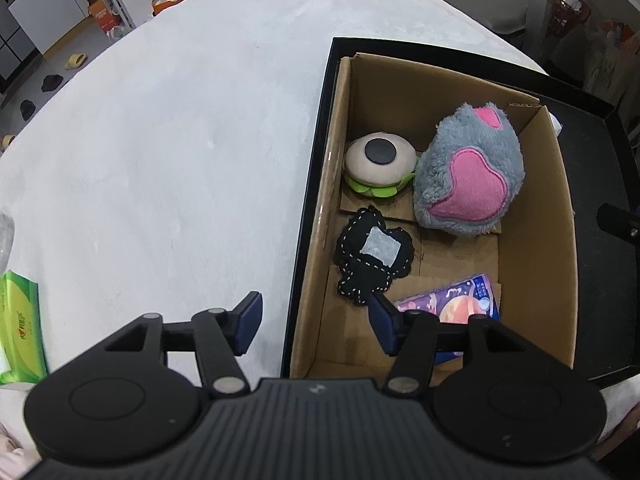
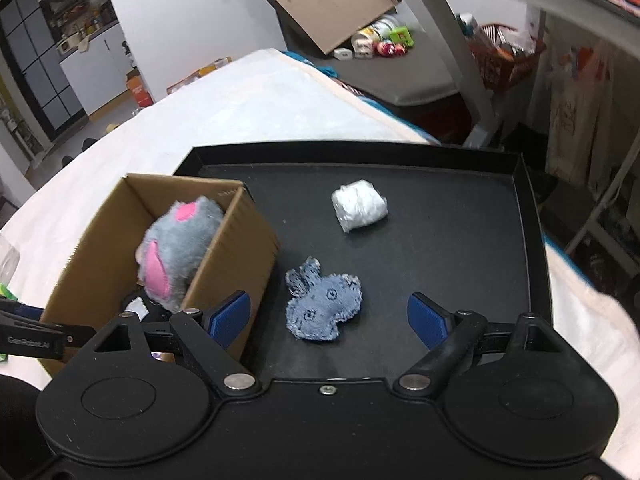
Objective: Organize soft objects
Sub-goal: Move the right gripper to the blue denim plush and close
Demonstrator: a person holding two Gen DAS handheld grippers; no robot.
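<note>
Lying flat, denim toy point(image 2: 323, 305), ears up-left

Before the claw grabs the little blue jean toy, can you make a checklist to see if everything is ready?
1. Right claw open wide enough: ok, both pads stand apart with nothing between them.
2. Blue denim toy free to grab: ok, it lies alone on the black tray, just ahead of the claw.
3. White bundle out of the way: ok, it sits farther back.
4. Room in the cardboard box: ok, bare floor shows beside the black stitched toy.
5. Left claw clear of the box: not ok, one pad hangs inside it.
</note>
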